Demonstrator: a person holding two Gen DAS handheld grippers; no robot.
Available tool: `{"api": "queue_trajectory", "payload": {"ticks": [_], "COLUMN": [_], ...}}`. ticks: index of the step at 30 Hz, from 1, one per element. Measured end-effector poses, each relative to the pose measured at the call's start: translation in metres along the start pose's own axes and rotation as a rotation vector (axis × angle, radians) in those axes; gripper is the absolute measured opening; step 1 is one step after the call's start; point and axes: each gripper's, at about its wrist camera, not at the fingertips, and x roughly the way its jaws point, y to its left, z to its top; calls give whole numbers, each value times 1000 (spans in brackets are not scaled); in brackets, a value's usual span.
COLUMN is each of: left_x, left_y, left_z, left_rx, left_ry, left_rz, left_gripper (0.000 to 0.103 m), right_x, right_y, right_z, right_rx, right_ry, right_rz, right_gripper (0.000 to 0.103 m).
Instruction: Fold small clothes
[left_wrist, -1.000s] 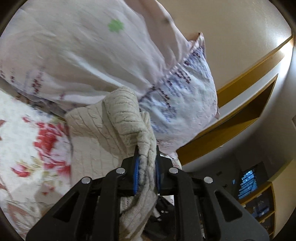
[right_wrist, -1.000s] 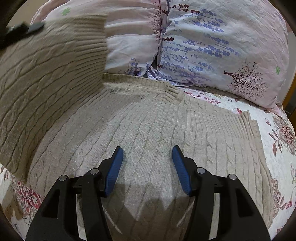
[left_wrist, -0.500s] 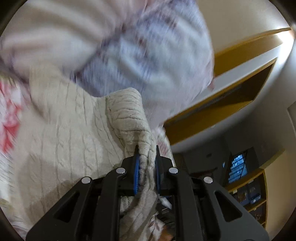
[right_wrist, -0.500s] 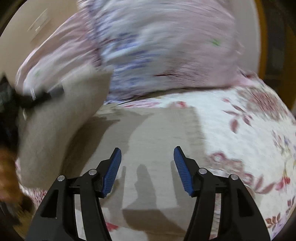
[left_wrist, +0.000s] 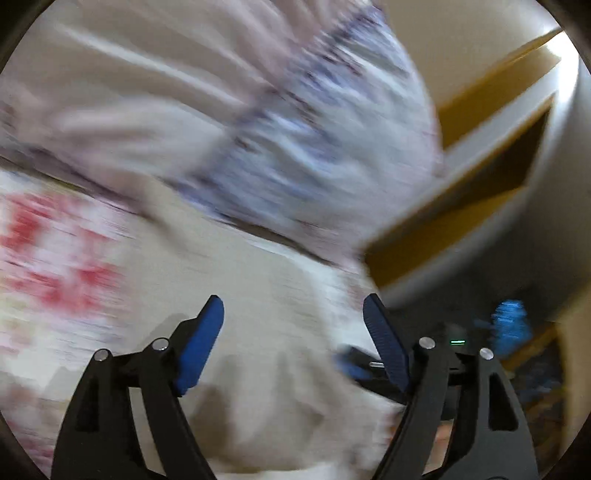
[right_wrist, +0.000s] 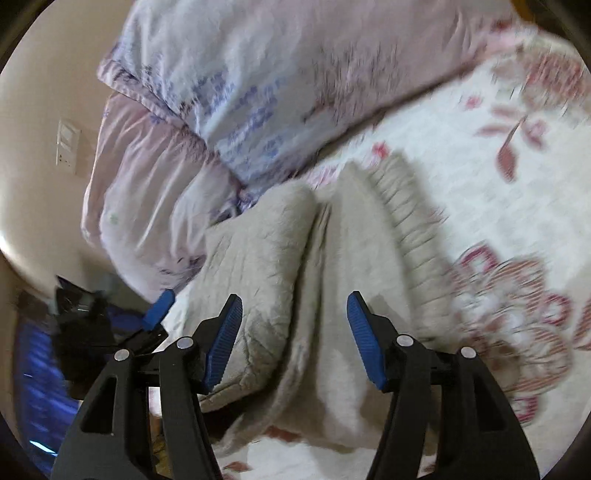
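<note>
Right wrist view: the beige cable-knit sweater (right_wrist: 295, 288) lies folded mid-frame on a quilted floral bedspread (right_wrist: 517, 184), ribbed hem at its right – soft lilac pillows (right_wrist: 258, 92) upper left. Right gripper (right_wrist: 294, 334) gapes wide, empty; the left gripper (left_wrist: 293, 328) too, over blurred knit.

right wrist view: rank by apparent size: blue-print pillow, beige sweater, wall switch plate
1. Blue-print pillow and beige sweater: they look about alike. The sweater lies nearer the camera and partly behind the right tongs, so I won't rank them.
2. Wall switch plate: smallest by far.
</note>
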Motion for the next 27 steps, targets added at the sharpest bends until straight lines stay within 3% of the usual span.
{"api": "queue_trajectory", "payload": {"ticks": [3,4,9,13,16,22,27], "left_x": [-3,2,11,17,20,14,21], "left_y": [26,35,53,53,54,55,47], "left_z": [-1,0,-12,-16,-14,-16,-22], "left_rx": [-25,-41,-64,-58,-40,-32,-3], "left_ry": [7,19,79,100,96,89,123], "left_rz": [114,122,111,80,69,29,27], "left_gripper": [77,77,76,76,77,78,78], "right_x": [12,15,34,53,53,17,-4], "right_y": [3,5,12,8,18,58,56], "right_z": [5,7,20,30,33,28,32], "right_rx": [22,12,17,13,-52,-289,-332], "right_ry": [49,55,81,103,51,-134,-198], "right_rz": [12,7,2,1,-9,-101,-197], "right_gripper": [61,61,51,31,18,16,16]}}
